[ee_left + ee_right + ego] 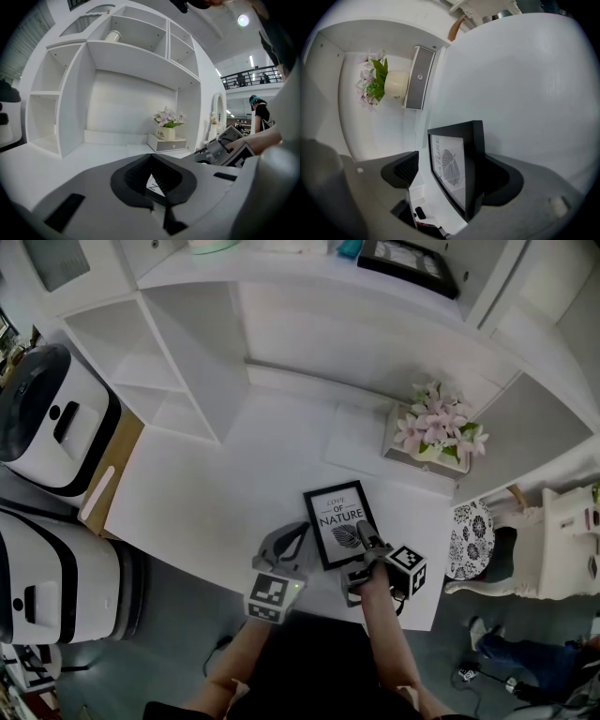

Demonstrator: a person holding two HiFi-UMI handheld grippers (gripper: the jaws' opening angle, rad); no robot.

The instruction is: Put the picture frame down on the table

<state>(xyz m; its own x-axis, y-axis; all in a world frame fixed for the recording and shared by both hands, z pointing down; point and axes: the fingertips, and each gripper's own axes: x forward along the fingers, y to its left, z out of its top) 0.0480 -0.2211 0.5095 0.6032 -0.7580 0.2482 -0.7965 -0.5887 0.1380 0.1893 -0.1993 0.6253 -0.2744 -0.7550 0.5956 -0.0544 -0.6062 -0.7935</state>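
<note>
picture frame [342, 523] lay near the front edge of the desk [206, 493]. its near right part sat between the right gripper [367, 538] jaws, with a gap on one side. left gripper [298, 532] was just beside the frame's left edge. further back and right, flowers [436, 427] stood on a little drawer box [394, 437]. open shelves [150, 362] were at back left, and two machines [52, 418] sat off the desk's left side.

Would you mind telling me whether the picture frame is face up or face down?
Face up: the picture frame shows its printed leaf and lettering in the head view.
</note>
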